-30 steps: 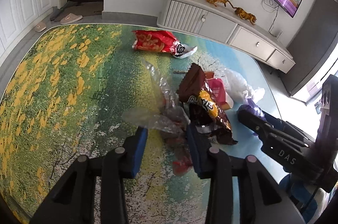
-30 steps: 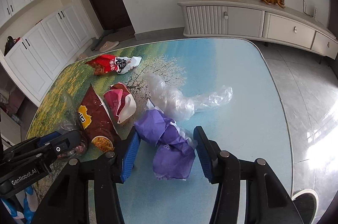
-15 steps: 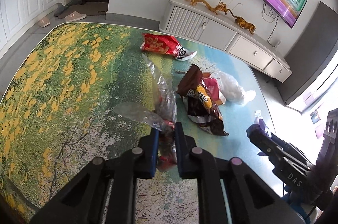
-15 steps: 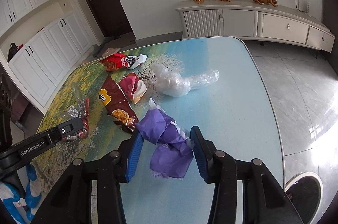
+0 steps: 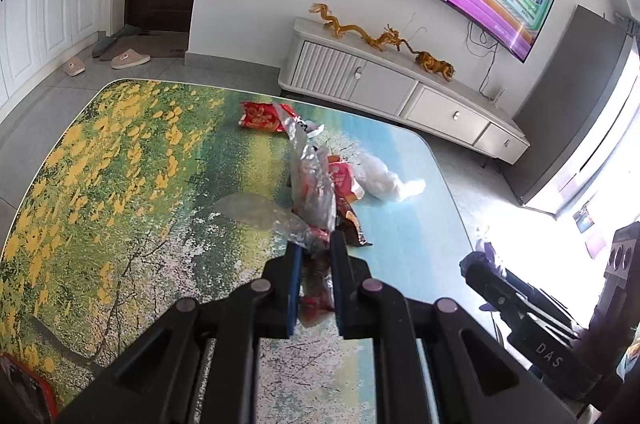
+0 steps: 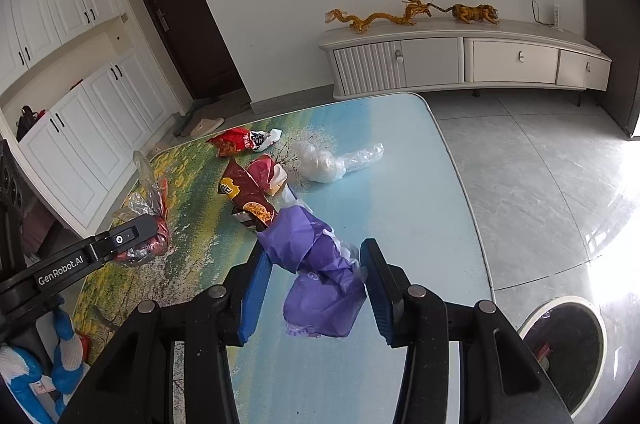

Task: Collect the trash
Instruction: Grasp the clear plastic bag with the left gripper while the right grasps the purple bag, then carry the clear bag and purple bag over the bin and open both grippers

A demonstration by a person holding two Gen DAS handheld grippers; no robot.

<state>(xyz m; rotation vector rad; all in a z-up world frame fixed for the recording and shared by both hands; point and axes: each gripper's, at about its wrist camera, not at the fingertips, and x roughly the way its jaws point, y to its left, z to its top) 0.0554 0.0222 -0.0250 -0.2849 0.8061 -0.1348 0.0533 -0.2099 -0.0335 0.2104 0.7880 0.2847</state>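
Bench [image 6: 420,192] with landscape-print top is still carrying most of the trash: clear plastic bag [image 6: 324,164], brown chip bag [image 6: 244,198], red snack bag [image 6: 236,144] at the far end, pink-red wrapper [image 6: 266,172] beside the brown one. None of those four is being touched, so the task looks less than half done. Two pieces are being held just above the bench near its front. Right tongs [image 6: 316,288] are pinching a crumpled purple bag [image 6: 320,276], blue pads pressing on both sides, pointing down and forward. Left tongs [image 5: 314,280] are pressed together on a clear wrapper with red bits [image 5: 312,192], also angling downward. A dark round bin [image 6: 568,340] is sitting on the floor at right, probably the drop spot.
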